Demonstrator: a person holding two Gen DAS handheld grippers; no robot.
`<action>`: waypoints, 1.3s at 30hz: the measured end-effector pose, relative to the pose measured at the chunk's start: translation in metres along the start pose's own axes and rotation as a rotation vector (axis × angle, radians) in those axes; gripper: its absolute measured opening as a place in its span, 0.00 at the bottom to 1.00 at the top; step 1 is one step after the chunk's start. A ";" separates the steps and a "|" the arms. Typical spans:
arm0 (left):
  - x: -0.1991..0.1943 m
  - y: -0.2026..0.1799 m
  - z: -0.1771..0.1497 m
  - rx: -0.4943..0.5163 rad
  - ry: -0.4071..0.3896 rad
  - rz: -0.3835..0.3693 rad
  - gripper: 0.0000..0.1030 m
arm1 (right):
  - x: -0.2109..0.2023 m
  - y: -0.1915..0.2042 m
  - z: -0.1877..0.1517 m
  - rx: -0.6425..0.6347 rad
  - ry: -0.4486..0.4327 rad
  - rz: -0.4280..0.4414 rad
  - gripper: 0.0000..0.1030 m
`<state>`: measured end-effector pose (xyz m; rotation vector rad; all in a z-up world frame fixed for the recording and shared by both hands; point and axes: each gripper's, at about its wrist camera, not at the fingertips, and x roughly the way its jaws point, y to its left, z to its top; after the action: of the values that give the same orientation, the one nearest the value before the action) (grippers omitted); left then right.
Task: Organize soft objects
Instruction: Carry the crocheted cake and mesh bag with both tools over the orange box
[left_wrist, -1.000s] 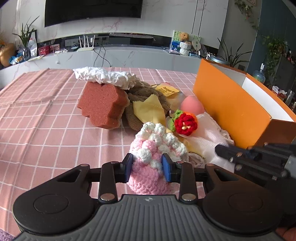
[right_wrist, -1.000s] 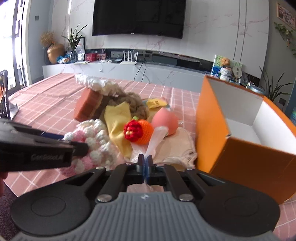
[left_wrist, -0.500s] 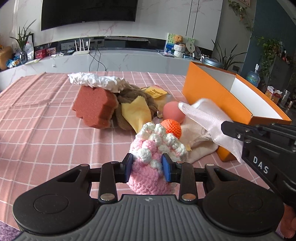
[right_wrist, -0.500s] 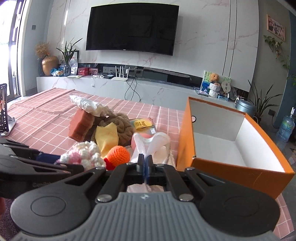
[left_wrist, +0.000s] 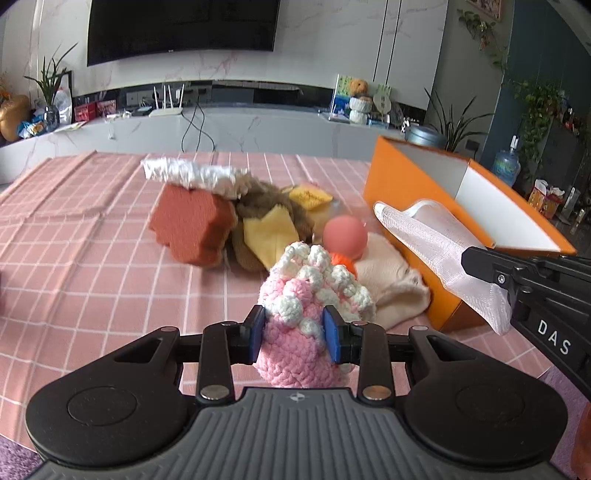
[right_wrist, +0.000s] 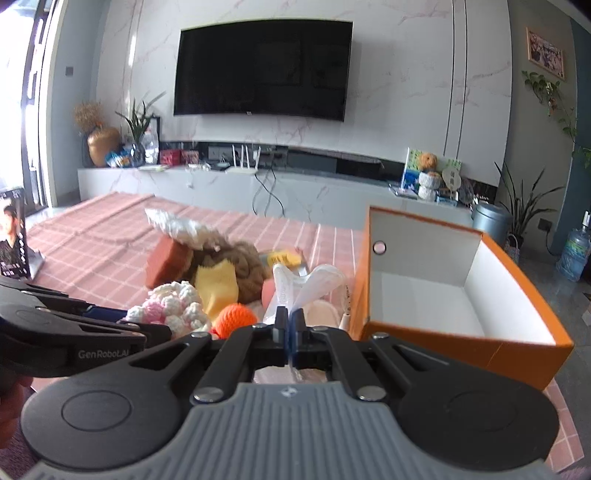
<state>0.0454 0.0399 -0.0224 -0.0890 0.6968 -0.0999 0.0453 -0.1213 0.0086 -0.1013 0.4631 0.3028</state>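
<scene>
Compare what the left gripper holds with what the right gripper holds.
The left gripper clamps a chunky pink-and-white crochet piece, jaws spread wide. The right gripper pinches a thin, sheer white mesh, jaws nearly closed. The crochet bulges; the mesh drapes limp. Both are soft and lifted.

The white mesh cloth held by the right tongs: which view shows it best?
The left wrist view: the white mesh cloth shows side-on, draped from the right tongs. The right wrist view shows only bunched folds above the shut tongs.

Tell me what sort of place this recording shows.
Most likely a home living room: a wall-mounted television above a long marble media console, potted plants, and a table under a pink checked tablecloth.
</scene>
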 end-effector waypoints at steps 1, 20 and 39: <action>-0.003 -0.001 0.002 0.000 -0.006 0.000 0.37 | -0.003 -0.002 0.002 0.003 -0.010 0.005 0.00; -0.020 -0.032 0.067 0.044 -0.141 -0.069 0.37 | -0.025 -0.075 0.059 0.097 -0.109 0.016 0.00; 0.069 -0.098 0.148 0.093 0.054 -0.382 0.37 | 0.045 -0.183 0.061 0.272 0.256 0.040 0.00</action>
<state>0.1871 -0.0585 0.0575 -0.1303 0.7221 -0.5017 0.1664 -0.2733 0.0471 0.1365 0.7567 0.2648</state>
